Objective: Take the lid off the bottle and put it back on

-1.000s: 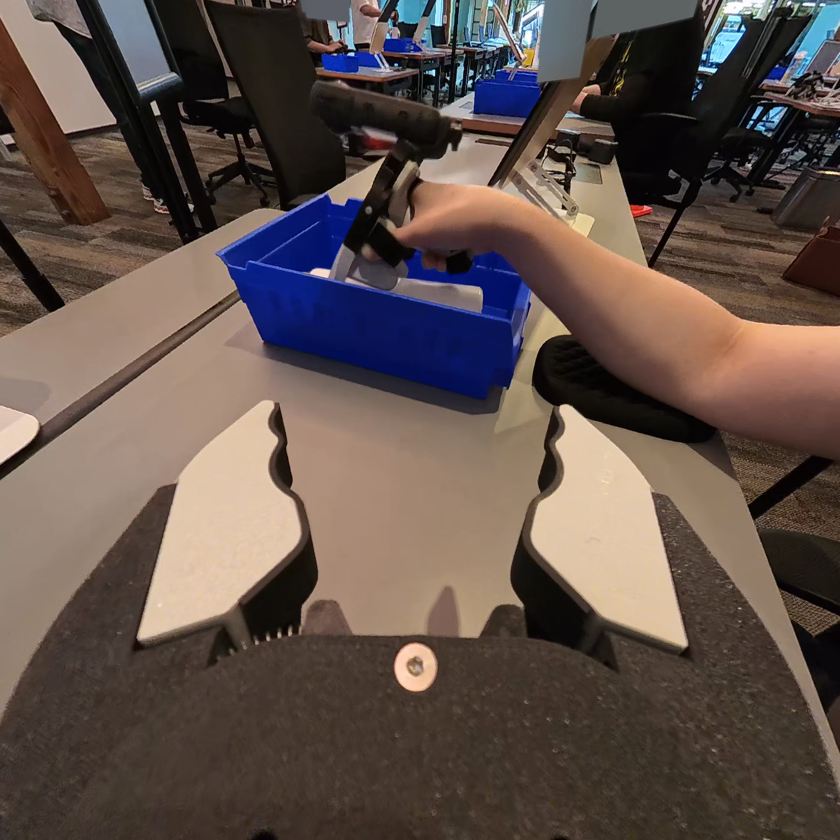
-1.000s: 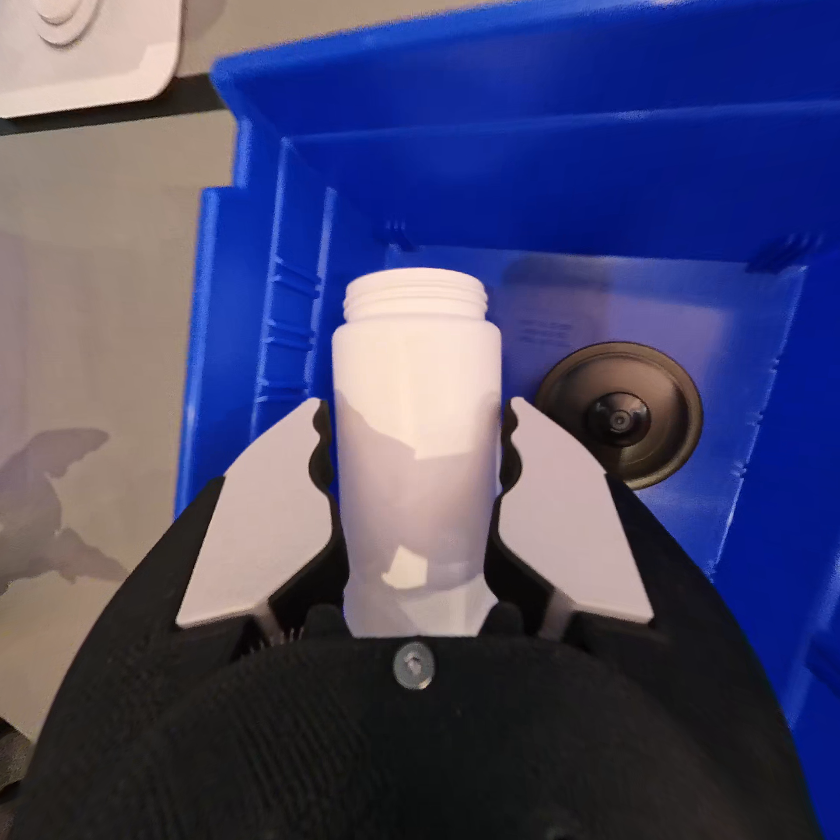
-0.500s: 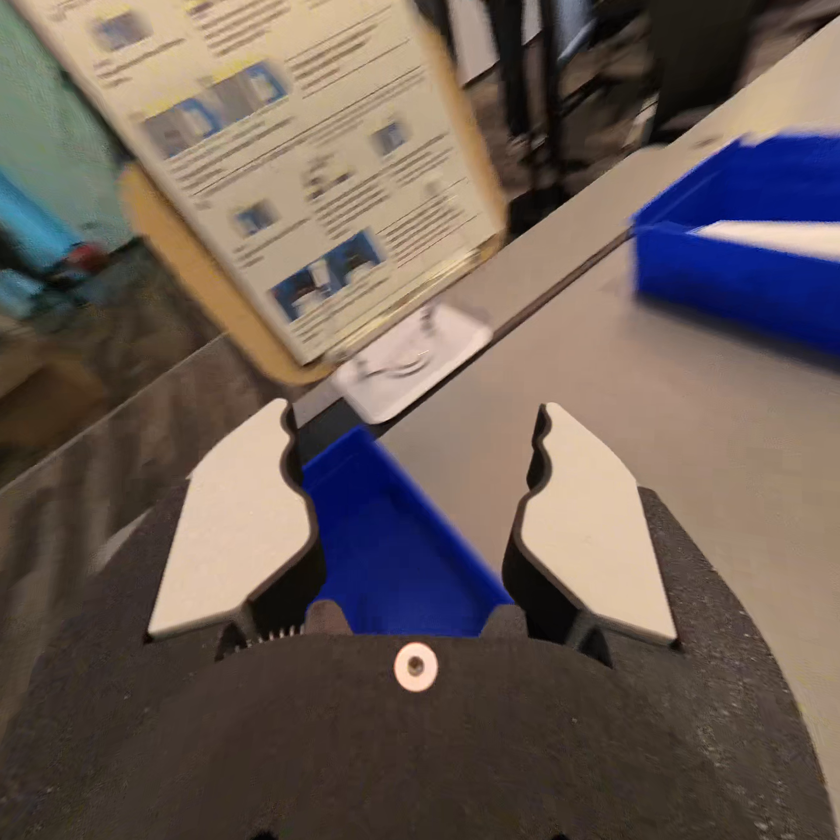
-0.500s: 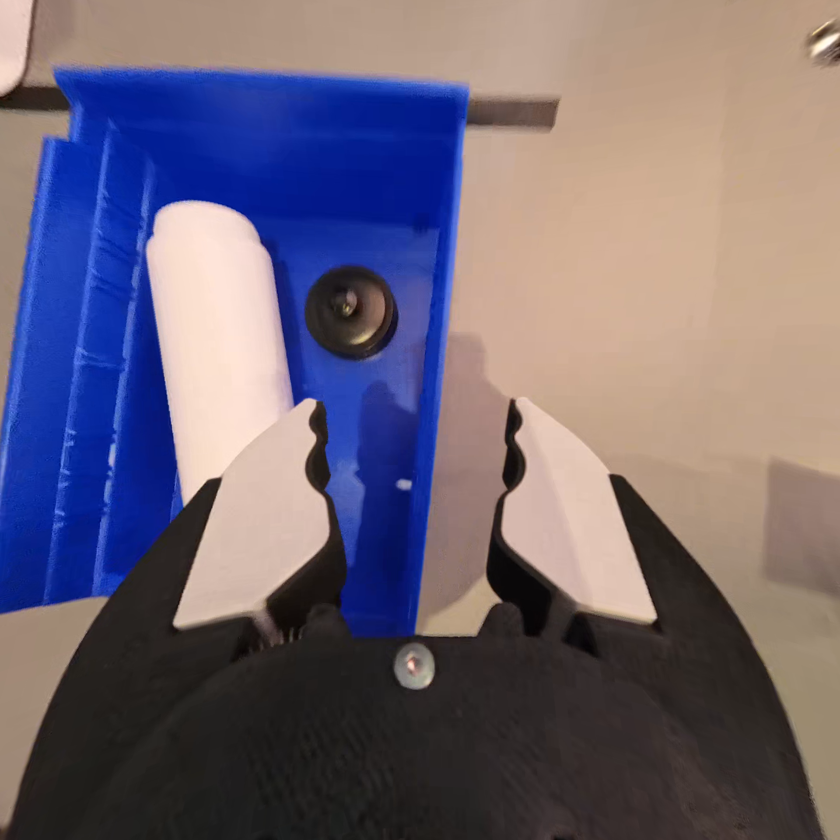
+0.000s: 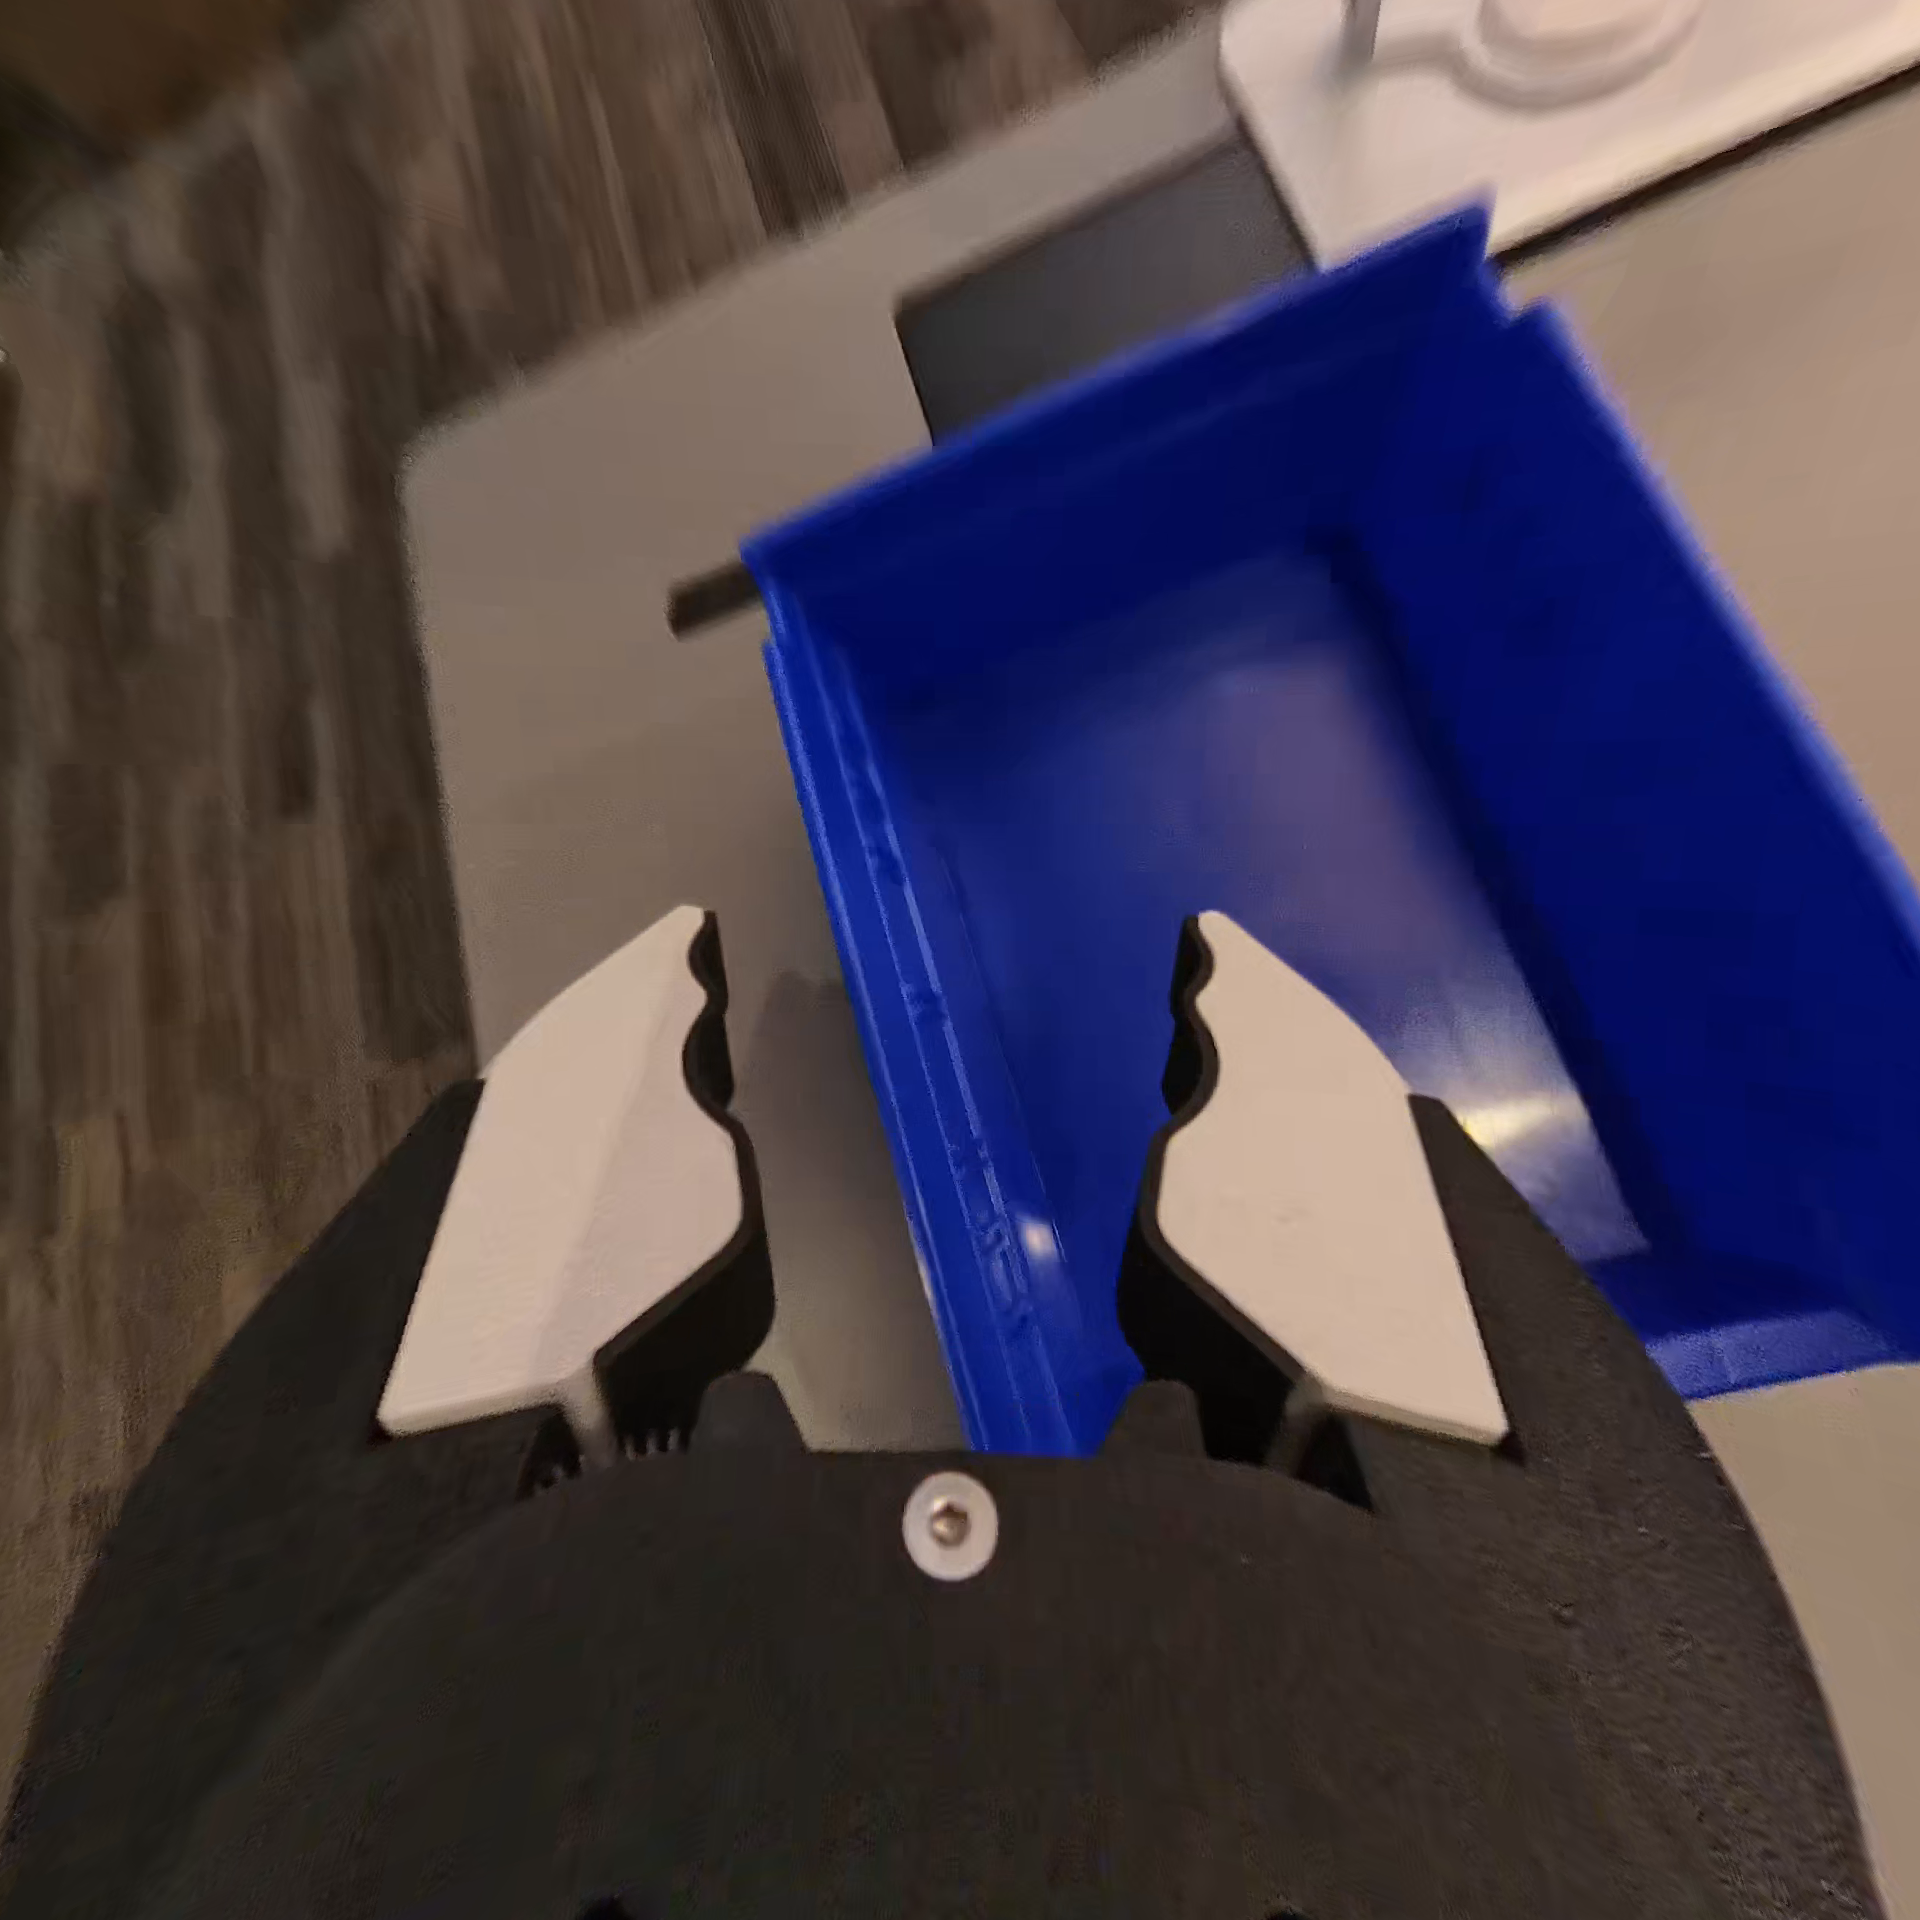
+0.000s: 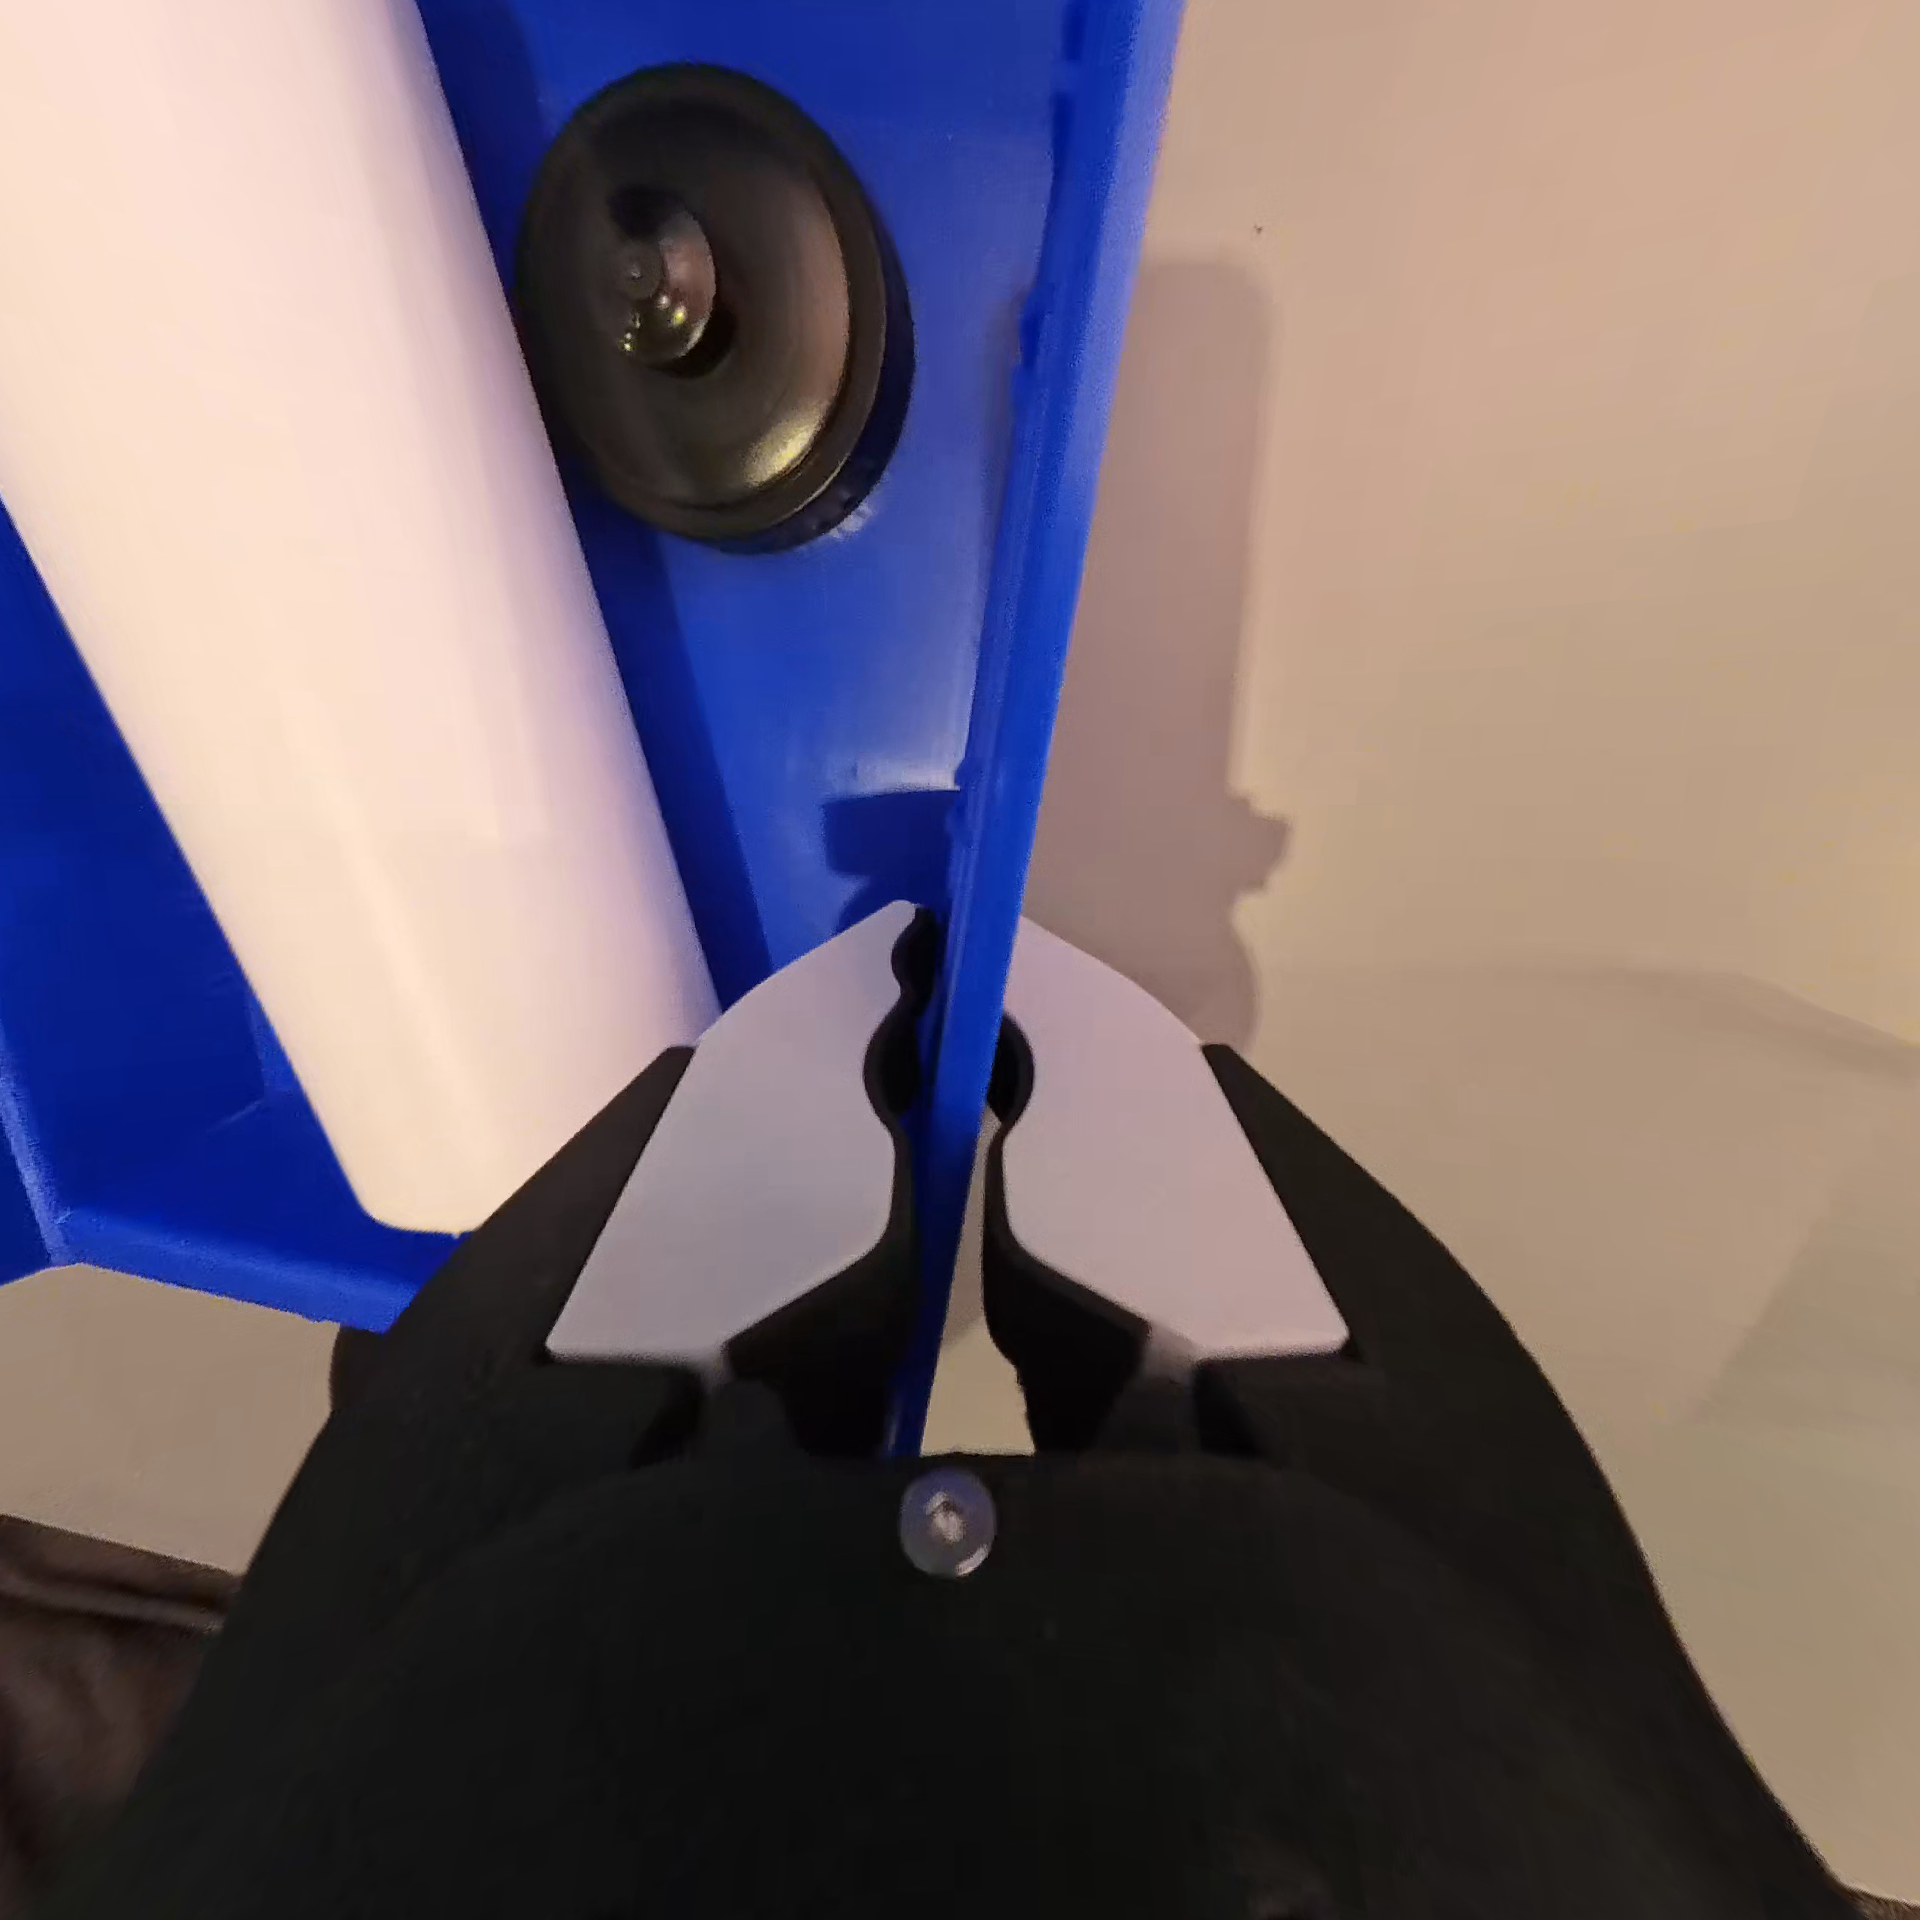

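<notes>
The white bottle [image 6: 312,623] lies on its side, without its lid, in a blue bin [image 6: 1049,468]. The black lid [image 6: 707,332] lies on the bin floor beside the bottle. My right gripper [image 6: 961,935] is shut on the bin's right side wall, one finger inside and one outside. My left gripper [image 5: 951,935] is open and empty. It straddles the left wall of a second blue bin [image 5: 1621,790], which shows nothing inside. The bottle and lid are not in the left wrist view.
Both bins stand on a grey table [image 5: 582,644]. Its corner and the dark patterned floor [image 5: 208,623] are at the left in the left wrist view. A white stand base [image 5: 1507,94] sits behind the empty bin. Bare table [image 6: 1507,623] lies to the right of the bottle's bin.
My right gripper let go of the bottle, which now lies in the bin, moved right and shut on the bin's side wall. My left gripper swung left and down over a second, empty bin.
</notes>
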A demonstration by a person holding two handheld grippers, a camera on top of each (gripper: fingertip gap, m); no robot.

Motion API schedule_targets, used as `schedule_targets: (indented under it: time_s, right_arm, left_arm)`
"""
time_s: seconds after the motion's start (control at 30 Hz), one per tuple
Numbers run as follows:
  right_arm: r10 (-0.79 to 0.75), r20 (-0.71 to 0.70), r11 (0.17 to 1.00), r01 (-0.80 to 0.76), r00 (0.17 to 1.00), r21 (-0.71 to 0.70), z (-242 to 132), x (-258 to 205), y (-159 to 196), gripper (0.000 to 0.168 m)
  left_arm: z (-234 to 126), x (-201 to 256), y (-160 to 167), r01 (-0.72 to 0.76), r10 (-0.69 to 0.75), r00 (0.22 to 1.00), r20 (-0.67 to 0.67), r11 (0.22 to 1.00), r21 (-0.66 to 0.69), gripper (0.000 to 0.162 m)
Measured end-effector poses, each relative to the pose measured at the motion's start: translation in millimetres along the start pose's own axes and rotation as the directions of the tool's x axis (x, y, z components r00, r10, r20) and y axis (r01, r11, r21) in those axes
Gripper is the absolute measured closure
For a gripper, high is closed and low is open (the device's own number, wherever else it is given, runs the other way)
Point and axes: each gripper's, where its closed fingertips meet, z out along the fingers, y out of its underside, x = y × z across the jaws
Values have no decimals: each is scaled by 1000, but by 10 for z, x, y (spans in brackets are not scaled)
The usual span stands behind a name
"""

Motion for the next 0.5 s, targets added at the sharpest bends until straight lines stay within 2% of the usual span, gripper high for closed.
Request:
schedule_targets:
  time_s: [0.13, 0.23, 0.33, 0.5]
  right_arm:
    - [-6, -9, 1000, 6, 1000, -7, 0, 3, -1, 160]
    - [-19, -15, 1000, 19, 1000, -9, 0, 3, 0, 159]
    - [-37, -9, 999, 37, 999, -21, 3, -31, 7, 159]
    - [-54, 14, 998, 54, 998, -31, 33, -185, -34, 159]
  left_arm:
    - [371, -140, 472, 41, -25, 998, 65, 963, -267, 80]
    - [545, -117, 840, 92, -91, 996, 25, 892, -443, 84]
    - [630, -110, 1053, 116, -142, 990, -9, 845, -522, 99]
    - [638, 62, 1183, 117, -225, 968, -114, 799, -589, 142]
